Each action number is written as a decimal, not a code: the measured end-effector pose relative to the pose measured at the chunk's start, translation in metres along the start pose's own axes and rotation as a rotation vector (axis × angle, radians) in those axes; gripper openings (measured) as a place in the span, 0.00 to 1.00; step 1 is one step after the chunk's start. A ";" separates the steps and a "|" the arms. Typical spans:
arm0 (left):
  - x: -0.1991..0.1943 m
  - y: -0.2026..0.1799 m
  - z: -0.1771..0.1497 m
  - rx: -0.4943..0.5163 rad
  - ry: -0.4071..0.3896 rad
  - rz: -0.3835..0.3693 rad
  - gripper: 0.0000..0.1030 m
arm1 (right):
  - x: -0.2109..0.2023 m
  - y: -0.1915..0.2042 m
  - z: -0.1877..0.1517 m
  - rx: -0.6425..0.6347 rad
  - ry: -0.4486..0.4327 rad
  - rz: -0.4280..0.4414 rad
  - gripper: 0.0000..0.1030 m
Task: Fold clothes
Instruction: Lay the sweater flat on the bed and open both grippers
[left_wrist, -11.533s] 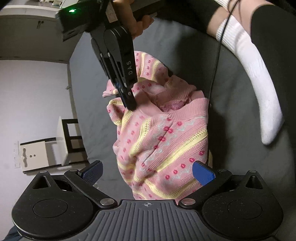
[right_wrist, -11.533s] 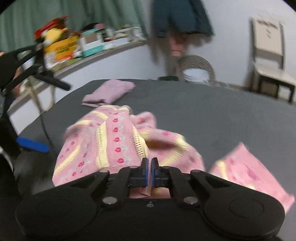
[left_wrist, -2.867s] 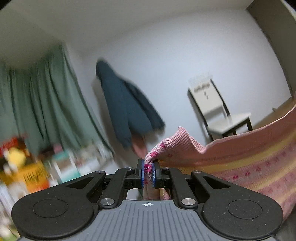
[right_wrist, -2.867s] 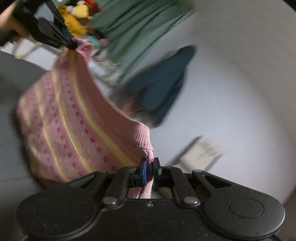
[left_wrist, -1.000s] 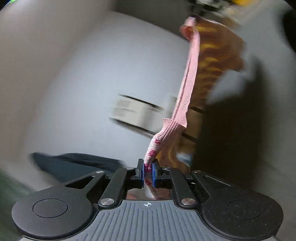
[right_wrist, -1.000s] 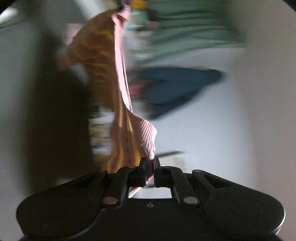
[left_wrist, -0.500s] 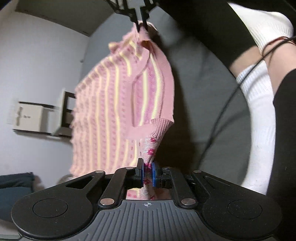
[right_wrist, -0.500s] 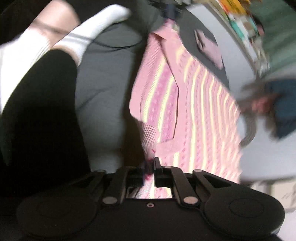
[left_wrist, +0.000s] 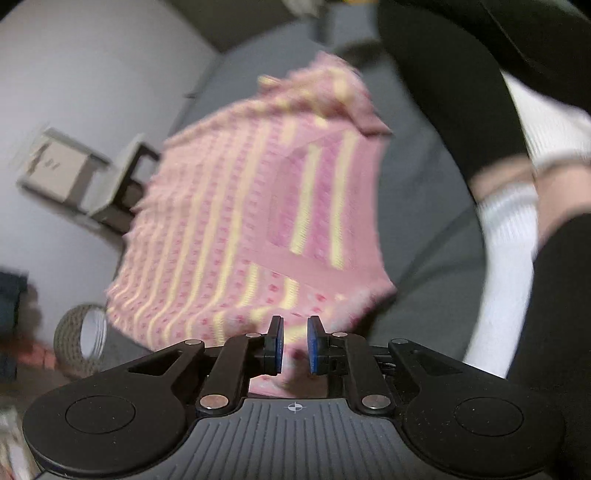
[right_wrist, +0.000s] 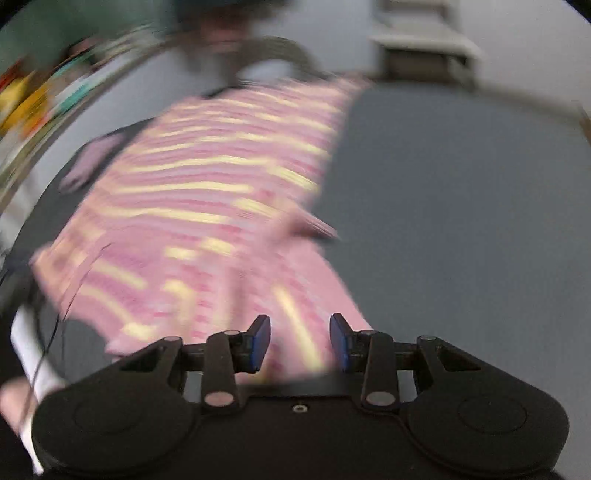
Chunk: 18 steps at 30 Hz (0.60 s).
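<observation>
Both pairs of tongs have let go. The left tongs (left_wrist: 293, 345) stand narrowly parted, a slim gap showing between the blue pads (left_wrist: 277, 341), where half a second ago they pinched a ribbed cuff. The right tongs (right_wrist: 300, 341) gape wider, nothing between their pads; earlier these too were clamped on the knit.

Just ahead of each pair lies the pink sweater (left_wrist: 251, 229), no longer hanging in the air but spread out on the dark grey bed surface (right_wrist: 461, 221). Its near edge reaches right up under the tips in both views; whether cloth touches the pads cannot be told through the blur. The knit is soft and ribbed, banded with pale yellow stripes and rows of small red dots, with a plain pink band crossing it slantwise in the left view.

To the right of the left tongs, a person's leg in black cloth with a white ribbed sock (left_wrist: 513, 258) rests on the bed. Farther off to the left of these tongs stand a pale chair (left_wrist: 74, 177) against the white wall and a round woven basket (left_wrist: 79, 339) on the floor. Beyond the sweater's left edge, in the right view, a small mauve folded cloth (right_wrist: 92, 158) lies on the bed.
</observation>
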<state>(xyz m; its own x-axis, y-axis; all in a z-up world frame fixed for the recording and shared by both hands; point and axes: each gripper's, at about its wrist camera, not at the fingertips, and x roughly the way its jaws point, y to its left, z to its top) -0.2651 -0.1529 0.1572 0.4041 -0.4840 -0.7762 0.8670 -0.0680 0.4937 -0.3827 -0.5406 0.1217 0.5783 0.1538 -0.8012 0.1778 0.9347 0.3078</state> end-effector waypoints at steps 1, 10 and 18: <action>-0.002 0.007 -0.001 -0.055 -0.023 0.014 0.13 | 0.003 -0.013 -0.003 0.091 0.007 0.000 0.34; 0.016 0.055 0.013 -0.586 -0.322 0.176 0.13 | 0.028 -0.088 -0.029 0.660 0.013 0.056 0.33; 0.069 0.069 0.031 -0.819 -0.439 0.137 0.13 | 0.029 -0.104 -0.048 0.821 -0.078 0.091 0.06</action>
<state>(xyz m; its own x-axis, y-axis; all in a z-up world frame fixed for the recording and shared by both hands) -0.1867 -0.2176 0.1498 0.5160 -0.7397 -0.4319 0.8229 0.5681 0.0102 -0.4227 -0.6176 0.0416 0.6667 0.1669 -0.7264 0.6349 0.3832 0.6708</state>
